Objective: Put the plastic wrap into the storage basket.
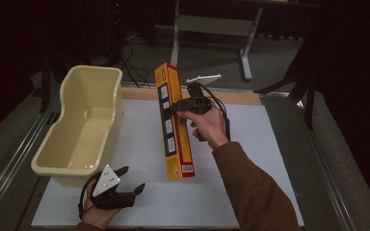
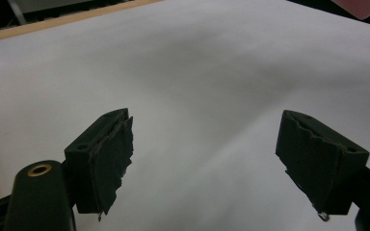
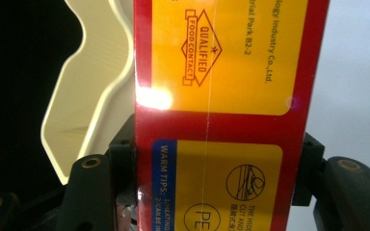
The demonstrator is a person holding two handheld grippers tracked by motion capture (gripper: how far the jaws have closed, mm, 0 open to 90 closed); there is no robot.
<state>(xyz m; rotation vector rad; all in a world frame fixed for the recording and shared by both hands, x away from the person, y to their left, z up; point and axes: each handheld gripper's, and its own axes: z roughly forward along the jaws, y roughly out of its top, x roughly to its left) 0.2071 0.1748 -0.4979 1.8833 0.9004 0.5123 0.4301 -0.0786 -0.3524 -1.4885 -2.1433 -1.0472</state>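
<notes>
Box (image 1: 175,122) first: a long, narrow carton in red and yellow with blue label panels, and I have it clamped in the right tongs (image 1: 176,105). In the high view it hangs off the bench (image 1: 250,192), its long axis running from near the far edge down toward me, its lower end with a barcode nearest my side. The tongs grip it across its narrow width, roughly a third of the way down from the far end. In the right gripper view the box (image 3: 221,115) stands between the two black jaws, both pads pressed flat against its red edges; I can read "QUALIFIED FOOD CONTACT" on a yellow panel and "WARM TIPS" on a blue one.

A cream plastic tub (image 1: 79,127) sits at the left of the bench, just beside the box but not touching it. In the right gripper view its curved rim (image 3: 96,86) shows behind the box's left edge.

My left tongs (image 1: 131,179) rest low at the near left of the bench, close to the tub's near corner, with the grey three-cornered plate on top. Their jaws stand wide apart with nothing between them; the left gripper view looks past them onto the white bench cover (image 2: 197,86).

A small white plastic piece (image 1: 203,77) lies at the bench's far edge, behind my right hand (image 1: 207,126).
</notes>
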